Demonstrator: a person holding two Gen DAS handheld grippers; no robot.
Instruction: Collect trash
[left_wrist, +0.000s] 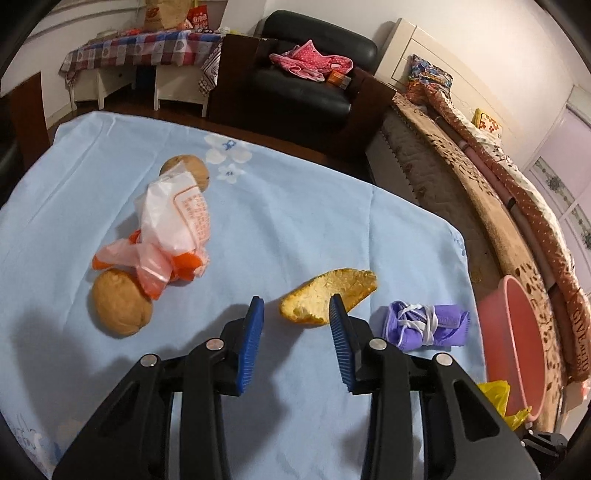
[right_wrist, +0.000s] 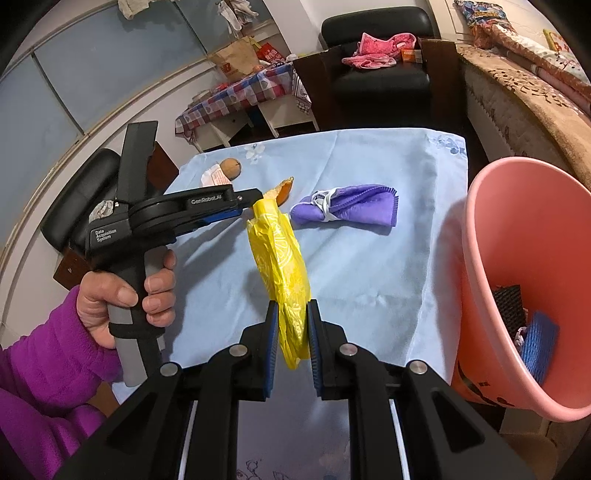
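Note:
My right gripper (right_wrist: 291, 314) is shut on a crumpled yellow plastic bag (right_wrist: 280, 258) and holds it above the blue tablecloth (right_wrist: 369, 266), left of the pink bucket (right_wrist: 524, 236). My left gripper (left_wrist: 297, 310) is open and empty, just above the cloth, with an orange peel (left_wrist: 325, 291) right in front of its right finger. It also shows in the right wrist view (right_wrist: 255, 201), held by a hand. The peel (right_wrist: 282, 190) lies behind it there. A bundle of white and orange plastic bags (left_wrist: 173, 229) lies at the left.
Two brown walnuts (left_wrist: 120, 302) (left_wrist: 190, 170) lie by the plastic bags. A folded purple cloth tied with white string (left_wrist: 424, 325) (right_wrist: 347, 205) lies right of the peel. The bucket (left_wrist: 513, 347) holds dark and blue scraps (right_wrist: 532, 332). A bed, a black armchair and a checked table stand beyond.

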